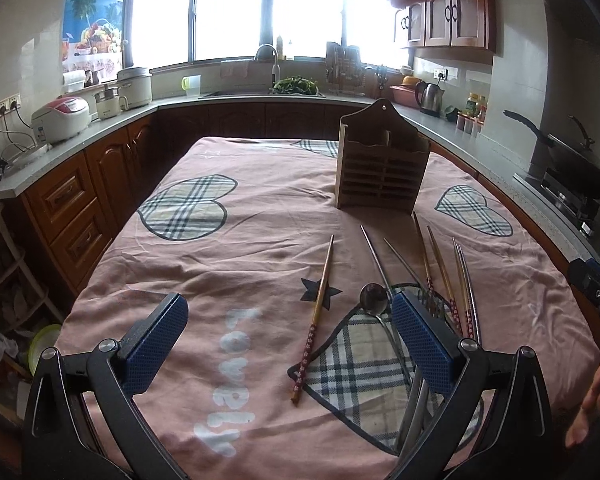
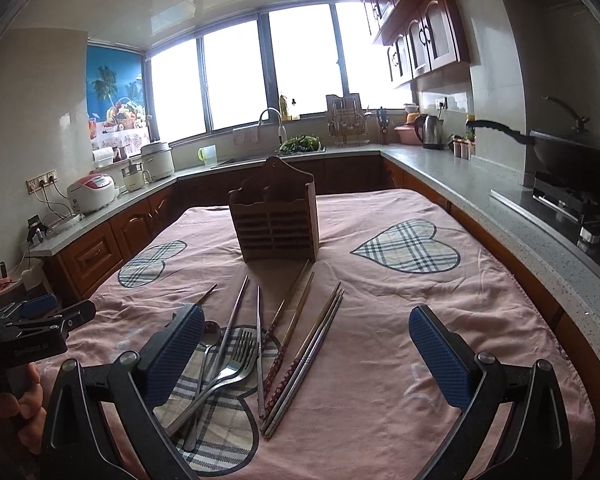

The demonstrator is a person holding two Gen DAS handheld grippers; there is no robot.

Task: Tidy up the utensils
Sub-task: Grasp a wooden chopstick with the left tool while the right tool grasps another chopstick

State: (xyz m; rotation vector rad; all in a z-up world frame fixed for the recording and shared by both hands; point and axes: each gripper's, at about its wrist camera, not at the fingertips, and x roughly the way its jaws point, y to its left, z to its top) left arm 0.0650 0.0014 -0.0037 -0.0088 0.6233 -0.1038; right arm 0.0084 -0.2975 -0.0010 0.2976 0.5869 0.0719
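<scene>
A wooden slatted utensil holder (image 1: 382,160) stands upright on the pink tablecloth (image 1: 240,240); it also shows in the right wrist view (image 2: 275,216). In front of it lie several chopsticks (image 2: 300,344), wooden and metal, a fork (image 2: 236,360) and a spoon (image 1: 374,298). One wooden chopstick (image 1: 316,320) lies apart to the left. My left gripper (image 1: 290,340) is open and empty above the cloth, the lone chopstick between its fingers. My right gripper (image 2: 306,354) is open and empty, over the chopstick group.
Counters run around the table on three sides, with rice cookers (image 1: 62,118) at left, a sink (image 1: 276,80) at the back, a kettle (image 1: 430,98) and a wok on the stove (image 2: 572,156) at right. The left gripper's body shows in the right view (image 2: 32,328).
</scene>
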